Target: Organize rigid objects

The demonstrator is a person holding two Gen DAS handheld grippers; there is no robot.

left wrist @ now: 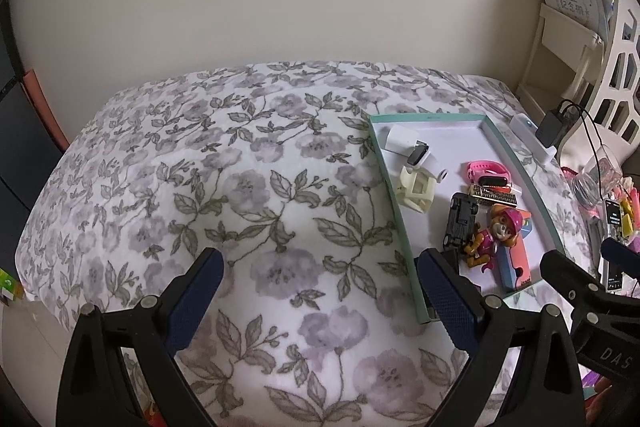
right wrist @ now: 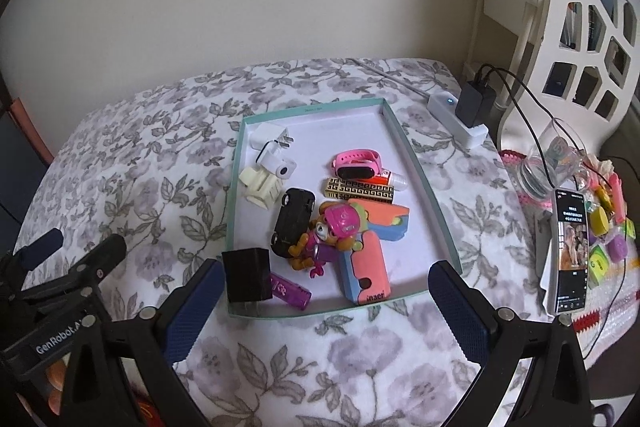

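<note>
A shallow teal-rimmed tray (right wrist: pixel 312 110) lies on the flowered bedspread and holds several small rigid items. Among them are a black toy car (right wrist: pixel 292 223), a pup figure in a pink helmet (right wrist: pixel 340 227), a pink watch (right wrist: pixel 356 165), a gold-patterned bar (right wrist: pixel 358 191), a black box (right wrist: pixel 246 277), a purple USB stick (right wrist: pixel 290 291), an orange-and-blue toy (right wrist: pixel 366 275), a white plug (right wrist: pixel 266 139) and a cream plastic part (right wrist: pixel 260 187). My right gripper (right wrist: pixel 328 307) is open just short of the tray's near edge. My left gripper (left wrist: pixel 320 287) is open over bare bedspread, left of the tray (left wrist: pixel 424 117).
To the right of the tray are a white power strip with a black adapter (right wrist: pixel 474 107), a glass (right wrist: pixel 548 167), a lit phone (right wrist: pixel 570 251) and small coloured items (right wrist: pixel 604 227). A white lattice chair back (right wrist: pixel 580 7) stands behind. Flowered bedspread (left wrist: pixel 240 187) stretches left.
</note>
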